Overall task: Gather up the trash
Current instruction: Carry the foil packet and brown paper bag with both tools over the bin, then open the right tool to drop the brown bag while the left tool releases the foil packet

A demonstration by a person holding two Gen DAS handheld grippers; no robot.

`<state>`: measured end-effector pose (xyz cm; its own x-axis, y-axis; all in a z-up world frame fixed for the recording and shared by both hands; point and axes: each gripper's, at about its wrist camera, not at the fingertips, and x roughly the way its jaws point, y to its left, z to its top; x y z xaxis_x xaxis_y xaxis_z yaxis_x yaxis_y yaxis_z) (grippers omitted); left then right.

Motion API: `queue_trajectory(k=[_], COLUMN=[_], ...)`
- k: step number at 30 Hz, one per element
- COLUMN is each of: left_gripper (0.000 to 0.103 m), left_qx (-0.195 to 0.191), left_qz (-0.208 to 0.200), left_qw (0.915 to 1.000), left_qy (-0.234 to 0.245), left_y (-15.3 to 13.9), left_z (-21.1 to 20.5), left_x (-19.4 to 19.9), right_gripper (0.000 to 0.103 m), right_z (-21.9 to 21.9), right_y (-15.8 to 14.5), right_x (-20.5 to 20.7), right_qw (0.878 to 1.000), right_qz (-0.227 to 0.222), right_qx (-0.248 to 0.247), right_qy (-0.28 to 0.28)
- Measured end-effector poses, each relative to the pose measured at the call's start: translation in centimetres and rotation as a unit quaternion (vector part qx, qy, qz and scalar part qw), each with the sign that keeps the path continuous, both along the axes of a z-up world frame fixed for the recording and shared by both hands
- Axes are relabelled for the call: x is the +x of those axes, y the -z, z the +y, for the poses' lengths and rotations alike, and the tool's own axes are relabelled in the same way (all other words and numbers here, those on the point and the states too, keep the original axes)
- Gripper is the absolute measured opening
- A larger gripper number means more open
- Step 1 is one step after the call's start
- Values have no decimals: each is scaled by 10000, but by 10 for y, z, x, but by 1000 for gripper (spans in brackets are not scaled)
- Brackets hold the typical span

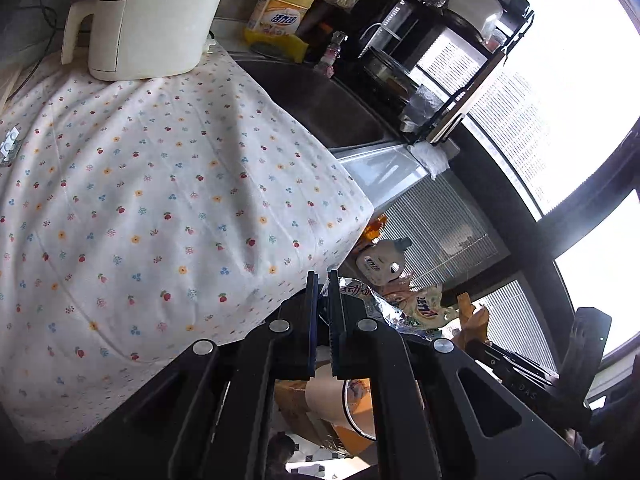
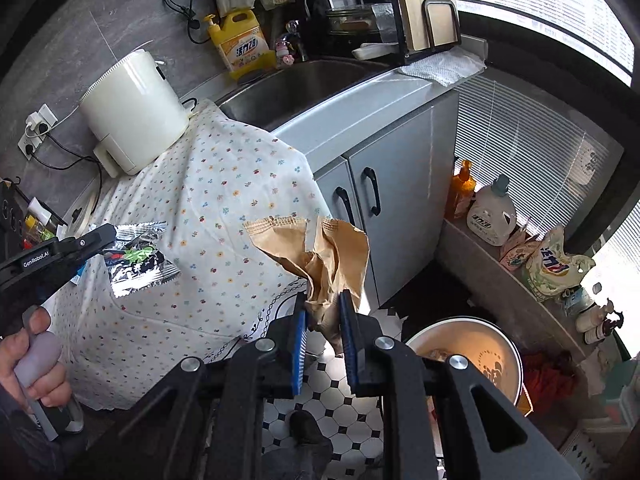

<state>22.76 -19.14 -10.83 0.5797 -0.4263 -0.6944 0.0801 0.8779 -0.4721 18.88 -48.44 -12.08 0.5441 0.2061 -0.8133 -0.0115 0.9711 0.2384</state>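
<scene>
My right gripper (image 2: 323, 306) is shut on a crumpled brown paper bag (image 2: 320, 252) and holds it in the air beyond the front edge of the floral-cloth table (image 2: 208, 208). My left gripper (image 1: 323, 280) is shut on a silver foil snack wrapper (image 1: 360, 294); in the right wrist view the left gripper (image 2: 110, 234) holds that wrapper (image 2: 138, 258) above the cloth. A round bin (image 2: 466, 354) with a pale inside stands on the floor below and right of the paper bag; it also shows under my left gripper (image 1: 354, 408).
A white kettle (image 2: 132, 116) stands at the table's back. A steel sink (image 2: 296, 84), yellow detergent bottle (image 2: 240, 42) and dish rack (image 2: 384, 16) lie behind. Grey cabinet doors (image 2: 384, 204) and a ledge with bottles (image 2: 490, 214) flank the tiled floor (image 2: 336, 392).
</scene>
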Motion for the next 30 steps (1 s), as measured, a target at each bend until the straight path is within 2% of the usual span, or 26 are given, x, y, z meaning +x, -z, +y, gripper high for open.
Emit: queue_trajectory(k=[3, 6, 7, 8, 10, 13, 22, 29, 30], left_gripper=[5, 5, 5, 5, 5, 5, 6, 6, 8], left_qx=[60, 72, 68, 59, 59, 63, 139, 111, 68], left_qz=[61, 137, 166, 196, 237, 308, 560, 788, 829], left_qw=[9998, 9993, 9991, 9989, 9983, 9973, 9932, 9873, 9864], left_qy=[188, 330, 373, 421, 527, 670, 1011, 1376, 1420], left_y=[5, 14, 16, 19, 25, 33, 55, 71, 72], left_z=[-40, -76, -86, -97, -118, -143, -190, -226, -229], left_x=[-7, -12, -14, -16, -21, -28, -46, -45, -44], right_gripper=[18, 23, 28, 39, 50, 58, 66, 68, 69], right_z=[-41, -76, -85, -95, -112, -134, -179, -202, -205], right_y=[6, 13, 16, 18, 22, 29, 34, 30, 29], right_x=[-17, -33, -38, -43, -52, -65, -98, -118, -120], right_qw=[9999, 9994, 9992, 9991, 9988, 9982, 9952, 9919, 9915], right_qz=[30, 106, 135, 155, 179, 245, 250, 204, 195], right_qx=[8, 44, 40, 44, 99, 147, 119, 51, 40], right_qy=[168, 321, 366, 404, 438, 525, 943, 1252, 1284])
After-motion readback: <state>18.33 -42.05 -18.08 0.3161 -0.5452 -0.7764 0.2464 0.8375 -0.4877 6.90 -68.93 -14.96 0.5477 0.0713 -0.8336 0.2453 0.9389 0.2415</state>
